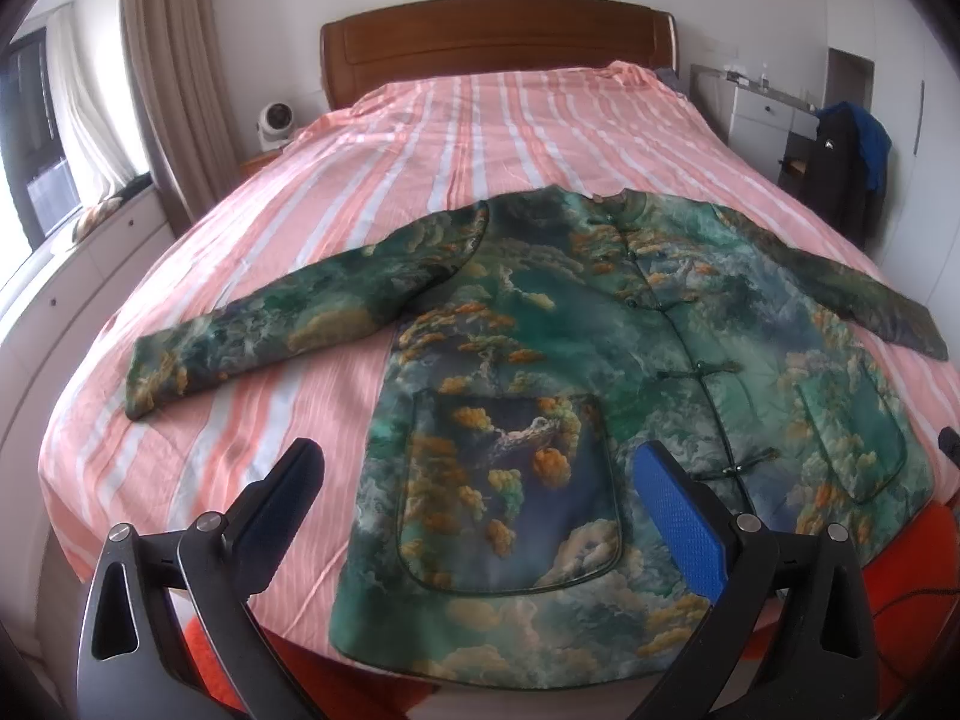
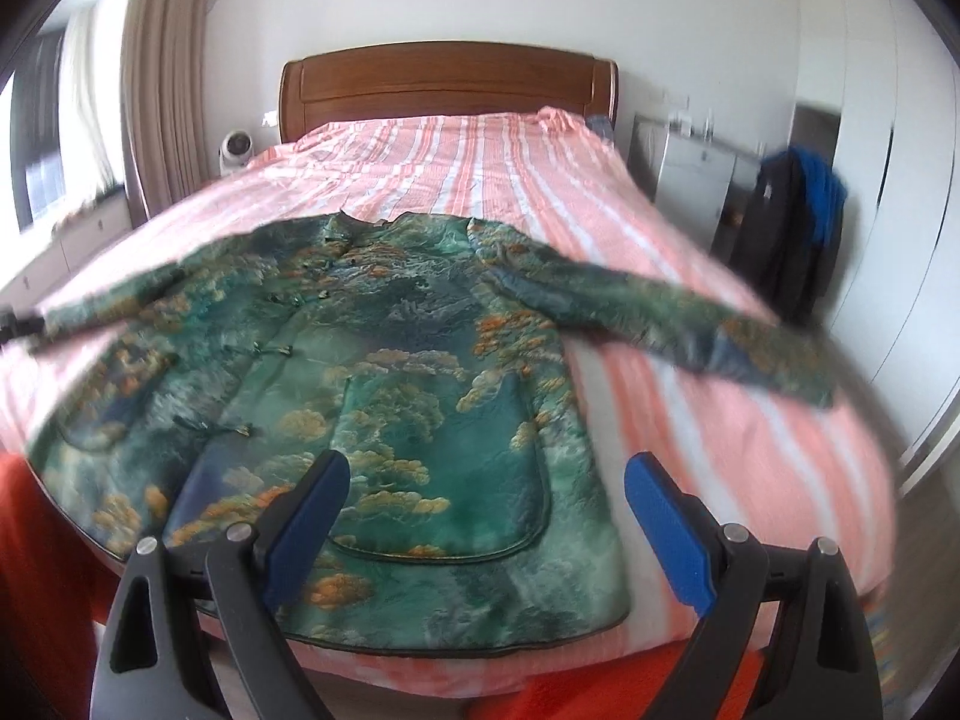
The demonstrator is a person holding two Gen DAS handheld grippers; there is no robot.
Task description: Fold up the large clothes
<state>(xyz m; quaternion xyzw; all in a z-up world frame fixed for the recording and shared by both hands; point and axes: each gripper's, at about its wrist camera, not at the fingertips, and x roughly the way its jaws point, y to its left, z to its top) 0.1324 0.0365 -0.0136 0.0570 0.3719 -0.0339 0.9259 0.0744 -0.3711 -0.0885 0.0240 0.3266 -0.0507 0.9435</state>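
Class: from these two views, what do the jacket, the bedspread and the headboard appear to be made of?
Jacket: probably padded satin or brocade, with a slight sheen and printed clouds.
Bedspread: likely matte woven cotton, creased and striped.
Headboard: glossy varnished wood, brown with reflections.

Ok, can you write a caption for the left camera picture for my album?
Open left gripper hovers above a green cloud-patterned padded jacket, spread flat, sleeves out, on a pink-striped bed.
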